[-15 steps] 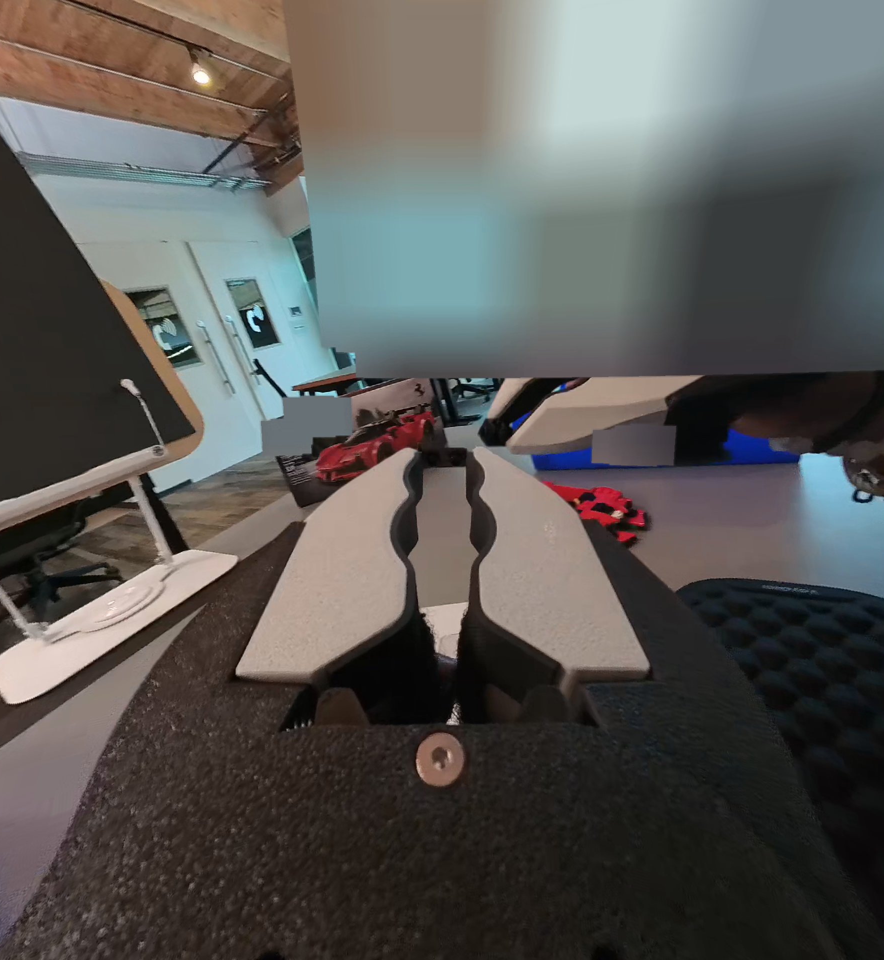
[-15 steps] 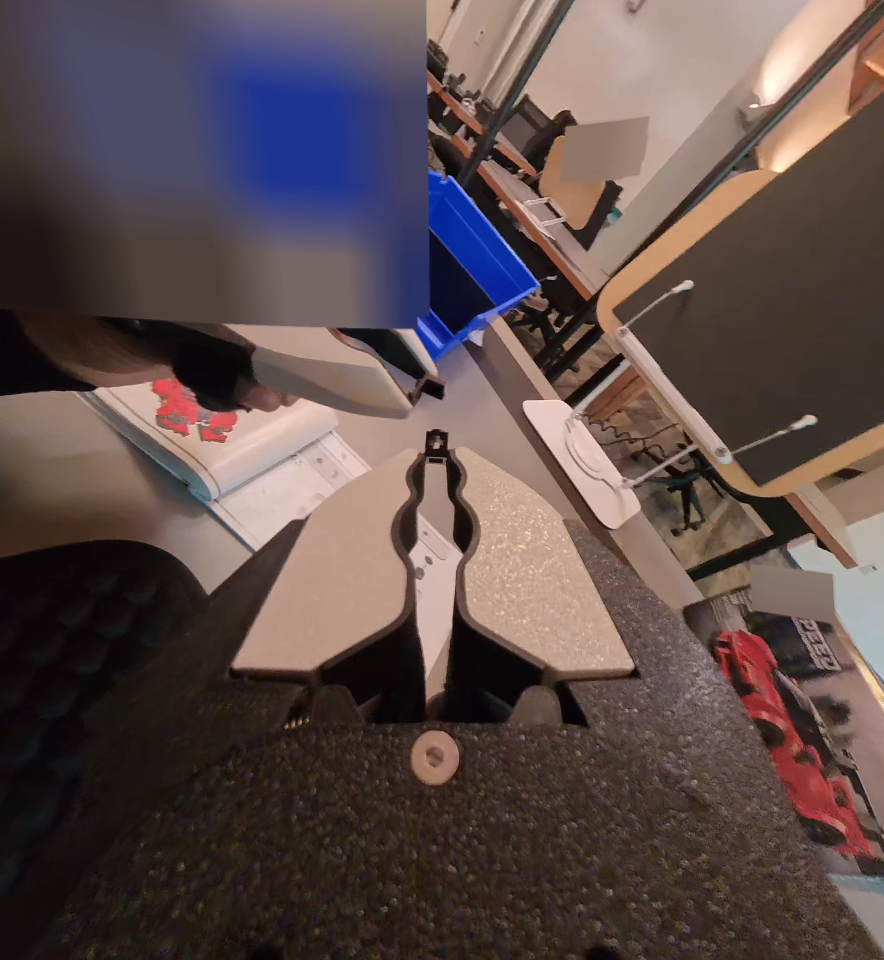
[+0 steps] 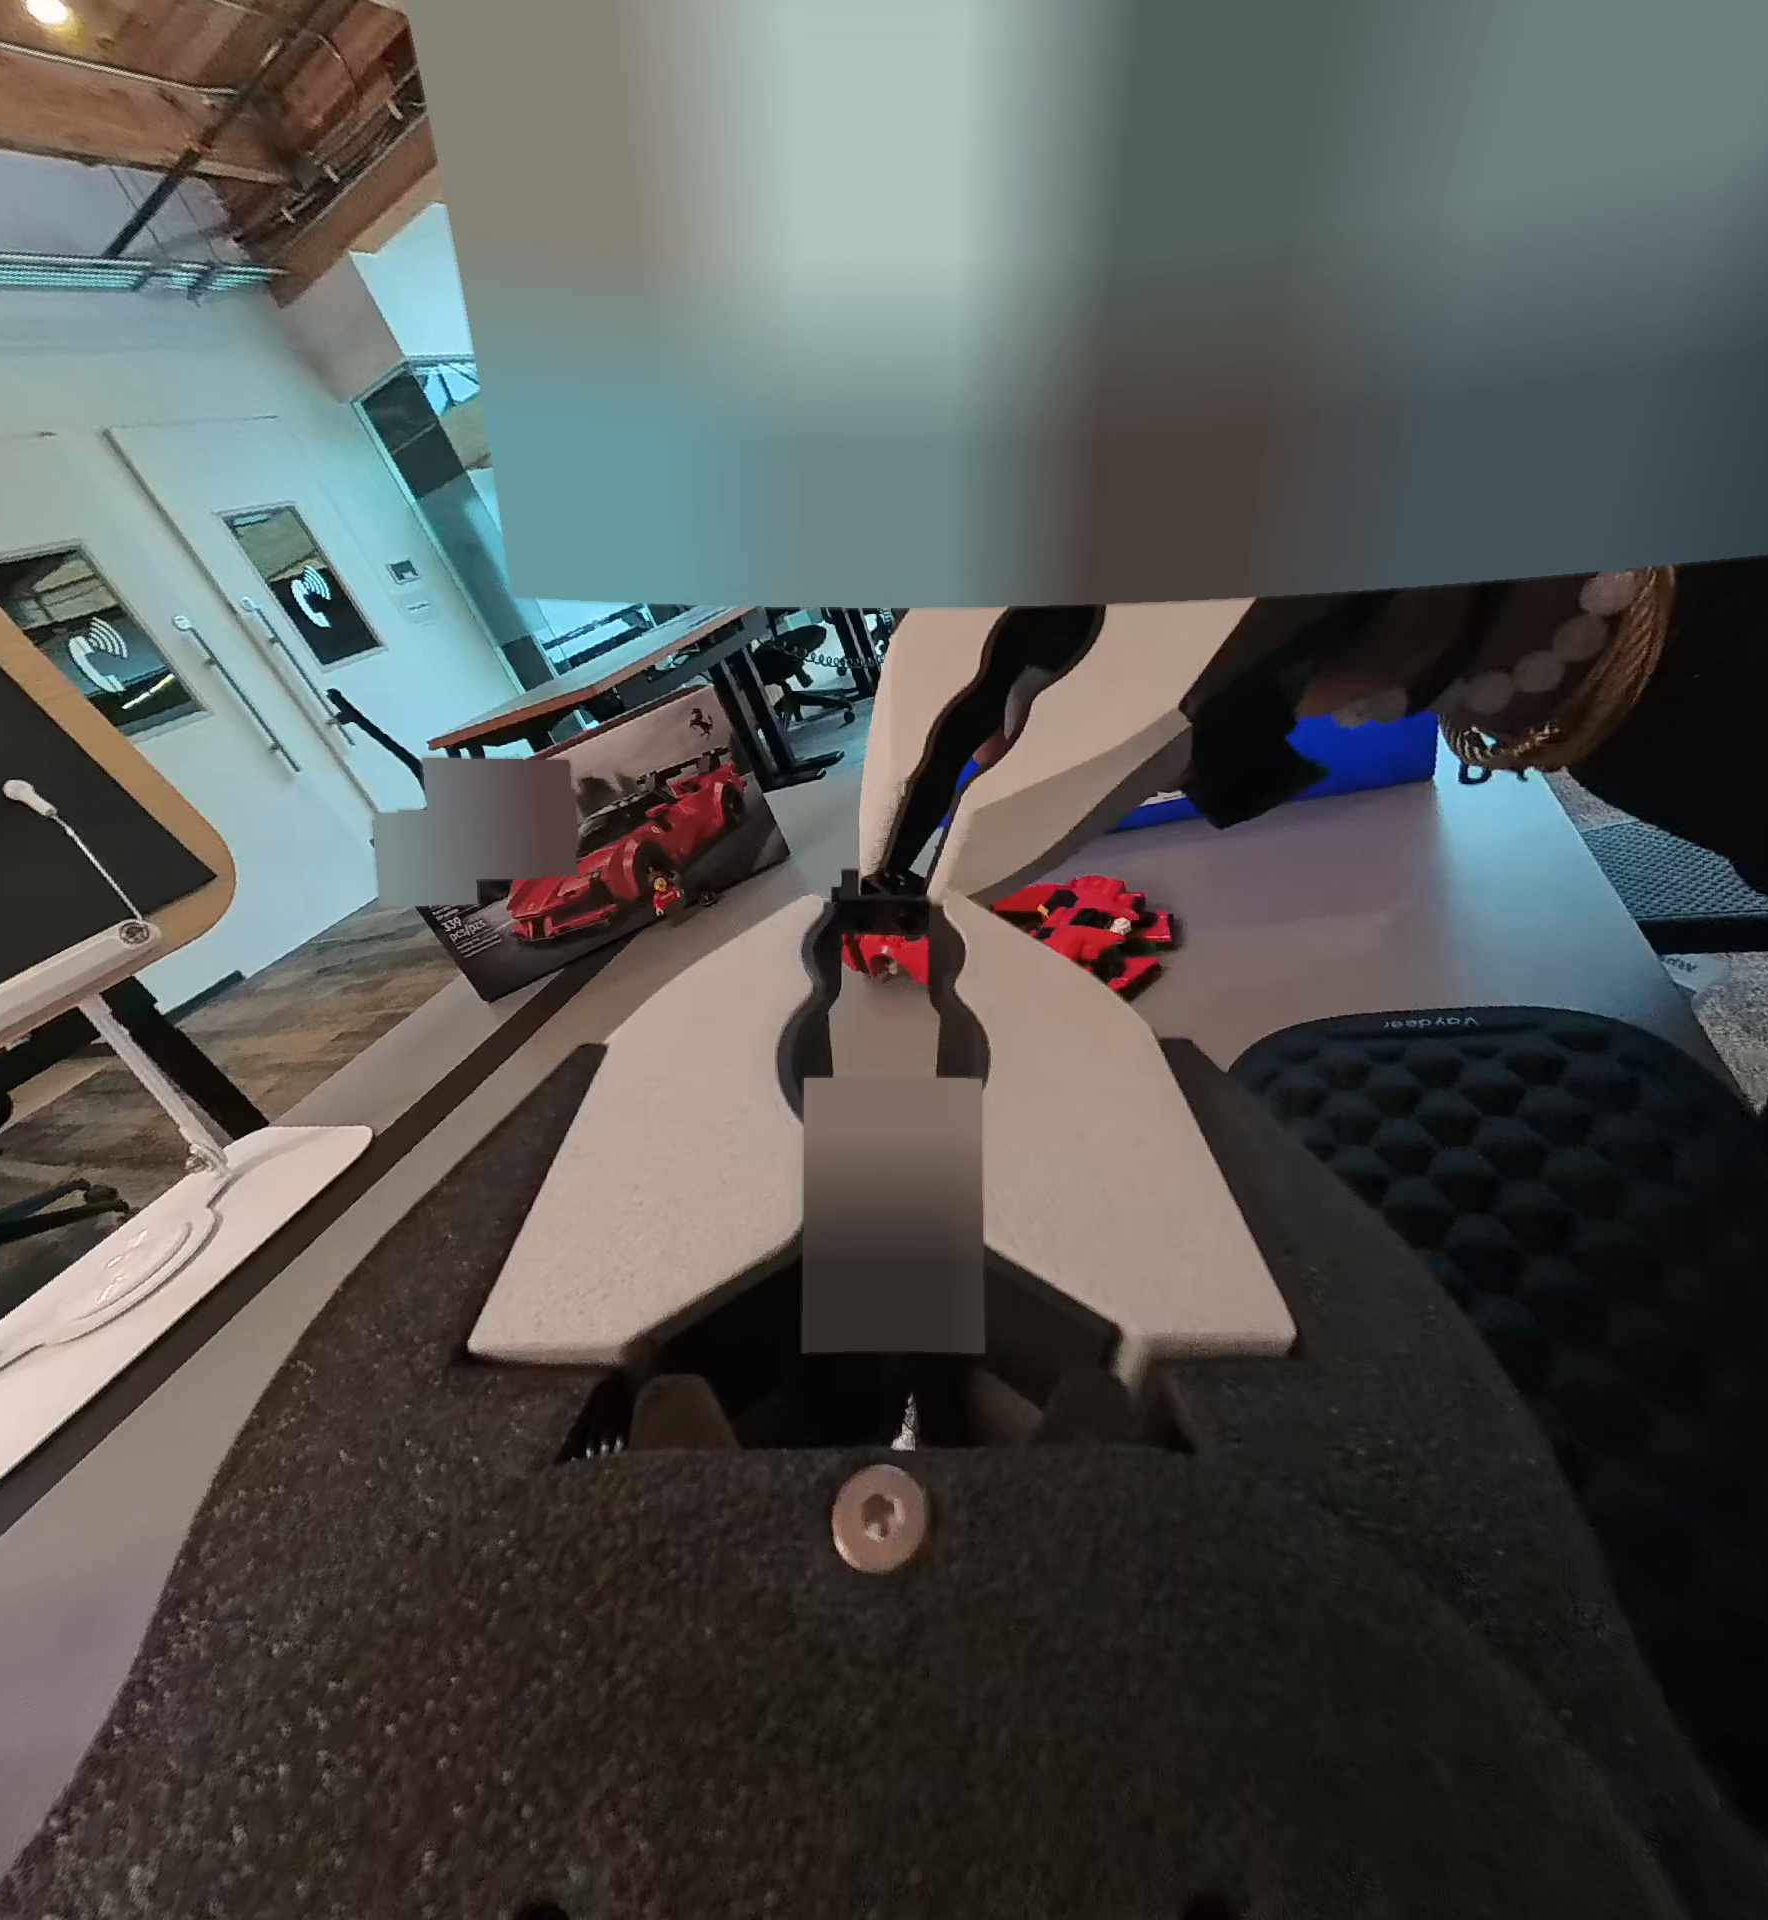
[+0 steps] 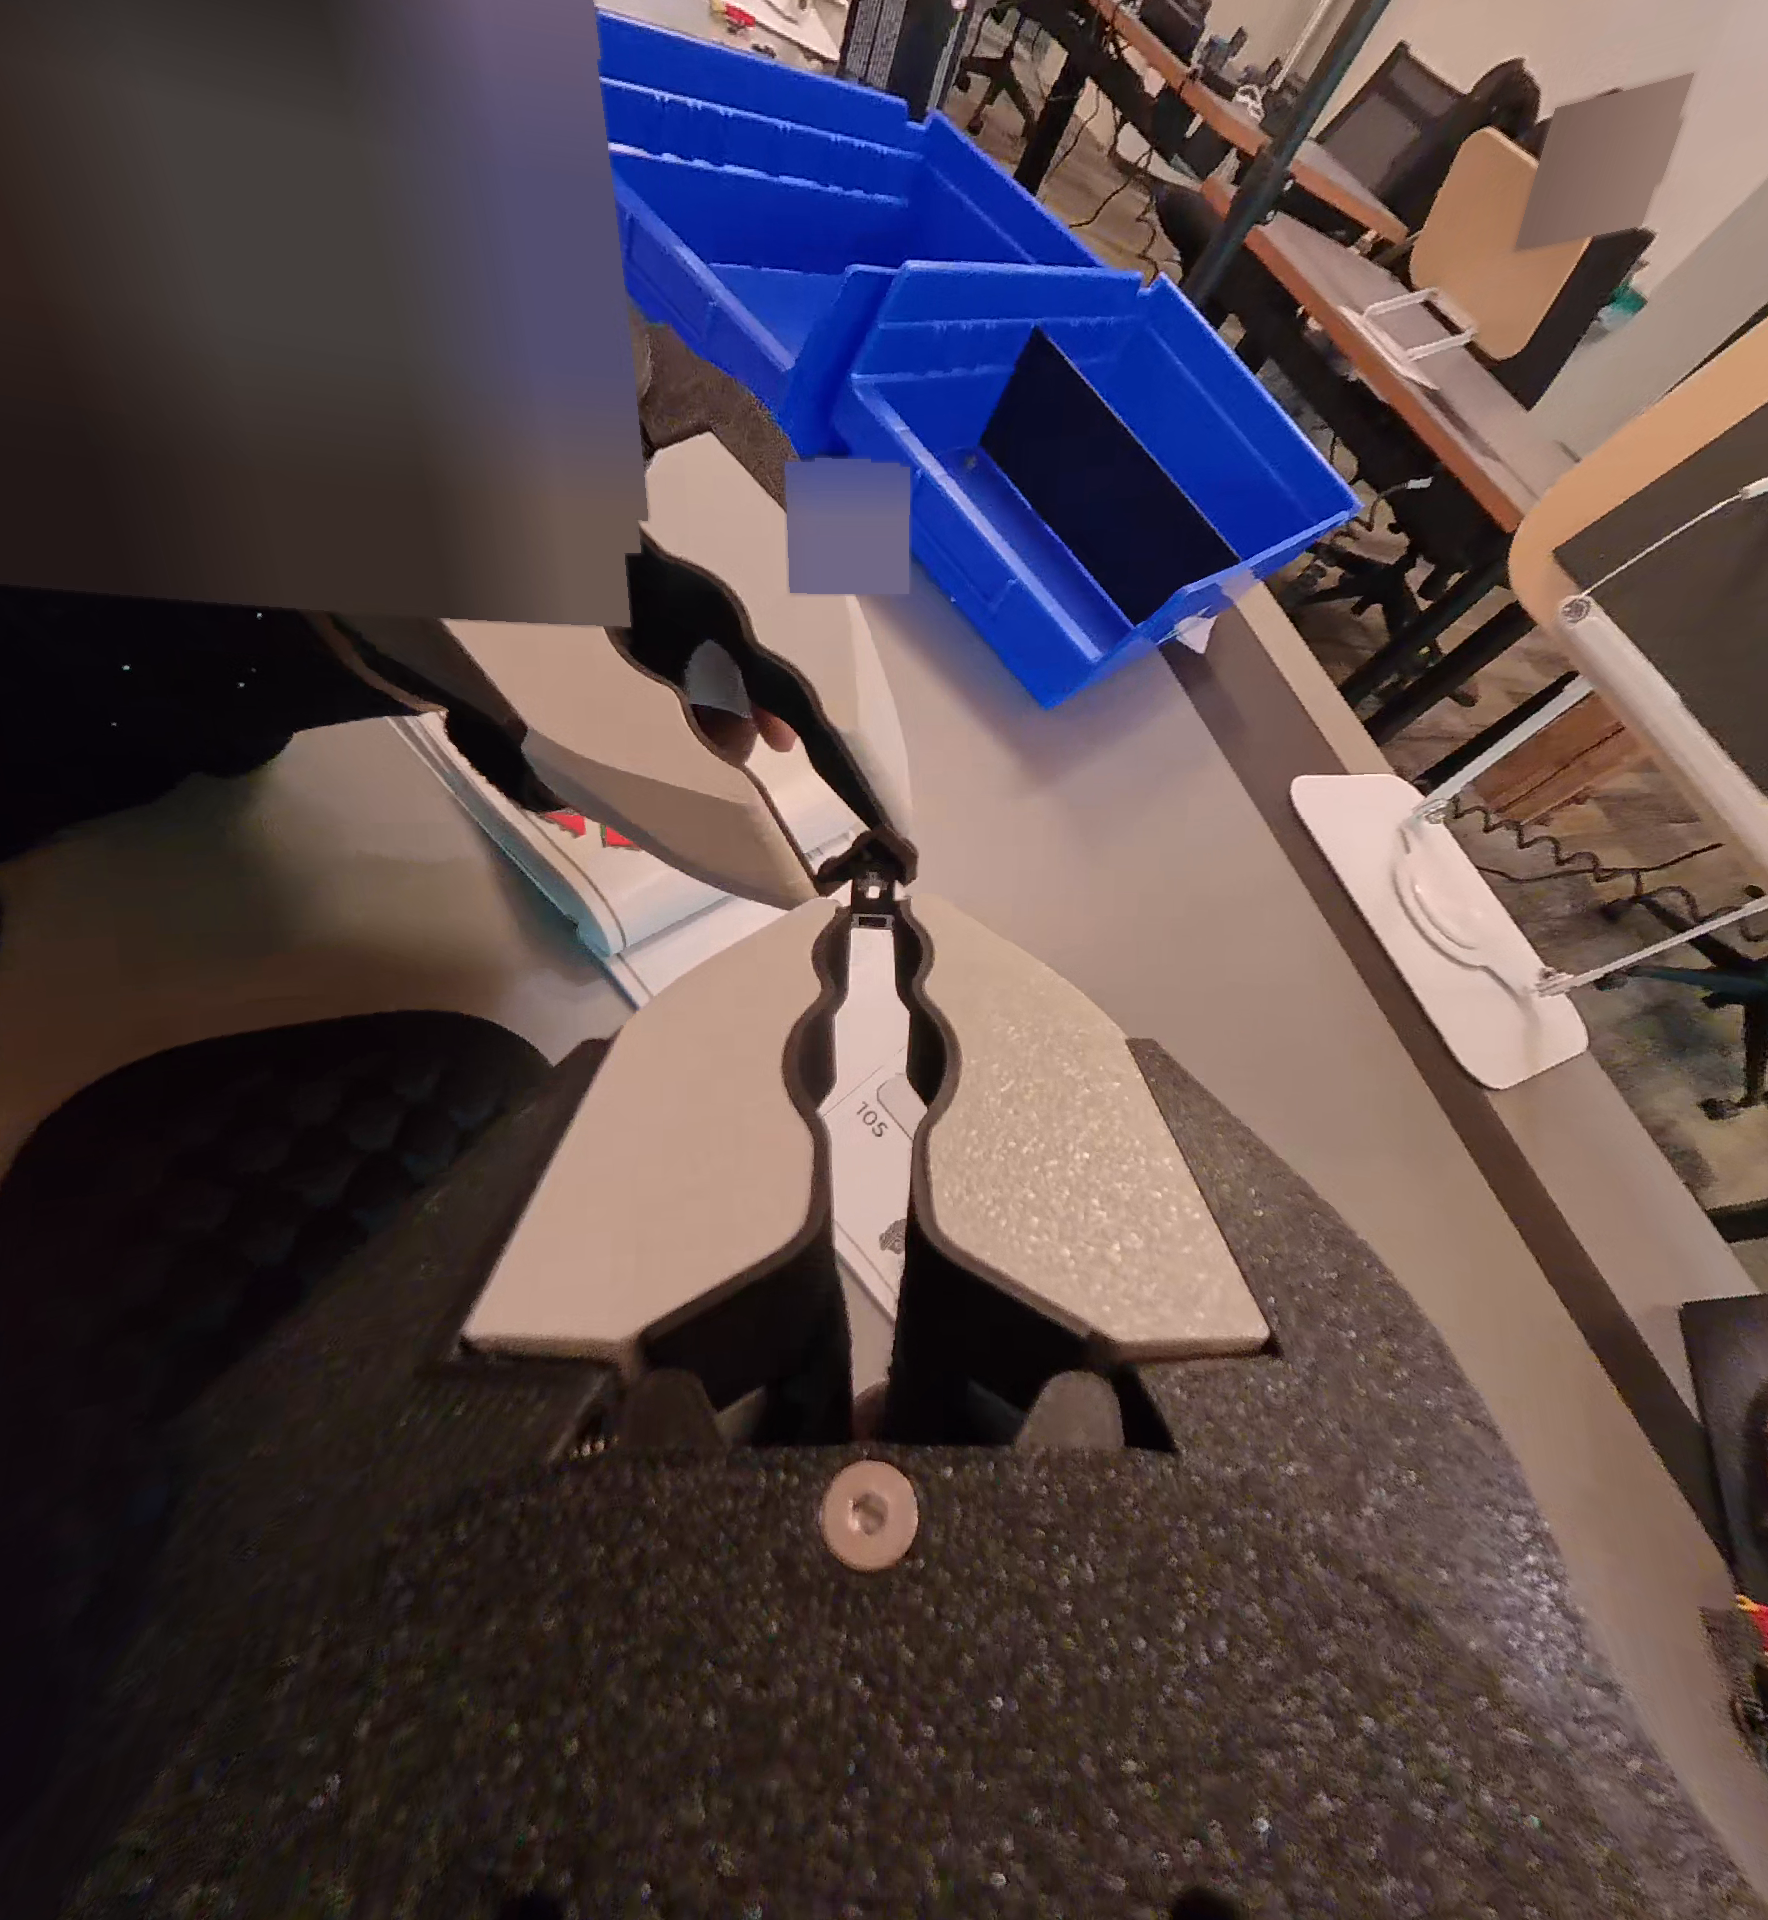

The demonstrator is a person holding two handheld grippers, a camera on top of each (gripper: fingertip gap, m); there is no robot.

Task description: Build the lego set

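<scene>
My left gripper (image 3: 885,920) is shut on a small red and black lego assembly (image 3: 888,951), held above the grey table (image 3: 1379,914). My right gripper (image 4: 872,909) is shut on a small black lego piece (image 4: 869,921). The two grippers meet tip to tip: the right gripper (image 3: 892,881) comes down from above in the left wrist view, and the left gripper (image 4: 864,860) comes in from the upper left in the right wrist view. The black piece touches the top of the assembly. A pile of red lego parts (image 3: 1088,925) lies on the table behind.
The lego box (image 3: 631,852) stands at the table's far edge. Blue bins (image 4: 1046,436) sit farther back. An instruction booklet (image 4: 589,883) lies under the grippers. A black dimpled mat (image 3: 1534,1195) lies to the right. A white stand base (image 4: 1431,935) sits by the table edge.
The two grippers have come together until their tips meet. The red and black assembly now shows between my left fingertips. The right gripper still holds the black piece.
</scene>
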